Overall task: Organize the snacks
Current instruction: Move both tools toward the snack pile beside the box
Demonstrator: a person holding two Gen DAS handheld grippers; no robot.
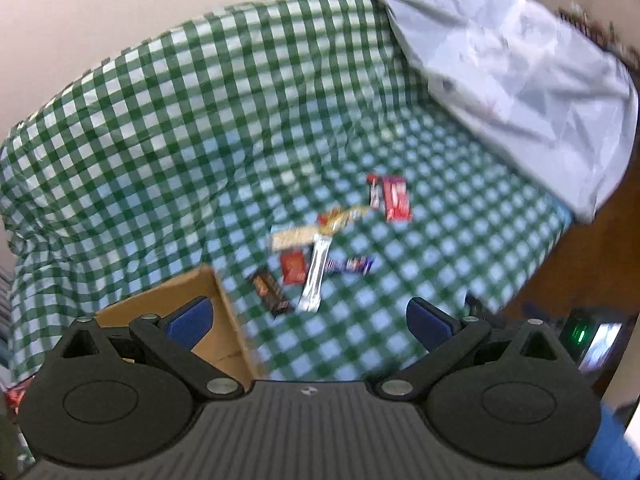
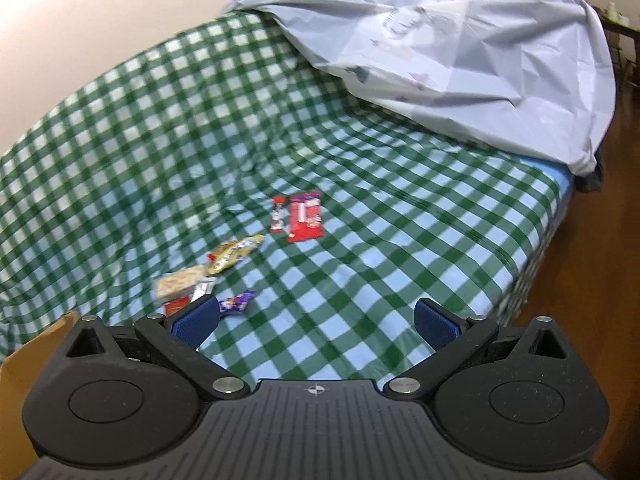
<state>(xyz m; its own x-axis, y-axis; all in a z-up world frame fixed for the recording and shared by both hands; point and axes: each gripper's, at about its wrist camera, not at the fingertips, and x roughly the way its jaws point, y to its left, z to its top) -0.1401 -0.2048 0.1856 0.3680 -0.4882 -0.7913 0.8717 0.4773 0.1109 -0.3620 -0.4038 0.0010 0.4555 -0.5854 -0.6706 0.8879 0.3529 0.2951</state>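
A: Green-check cloth (image 2: 360, 280) covers a bed, w/ a pale grey sheet (image 2: 460, 48) heaped at the far right end. Snacks lie loose mid-cloth, none held.

B: Grippers?

A: Left gripper (image 1: 312, 316) and right gripper (image 2: 316, 316) both hover above the cloth, fingers spread wide, nothing between them.

B: Where's the stuff exactly?

A: Red pack (image 2: 306, 216) sits farthest out, a thin bar (image 2: 279, 214) just beside it. Nearer: gold wrapper (image 2: 234, 254), beige bar (image 2: 180, 284), silver bar (image 1: 316, 276), purple wrapper (image 2: 236, 303), small red pack (image 1: 293, 267), brown bar (image 1: 270, 294), several touching or overlapping. Cardboard box (image 1: 192, 300) sits at the near left, by the left gripper.

B: So next step?

A: Prob pick one snack for the box. Best bet imo: start w/ an outlier like the purple wrapper, clear of the pile. Come straight down, fingers across the short width, close gently since wrappers crush and the cloth can bunch. Left view is blurred, so fine detail is unclear.
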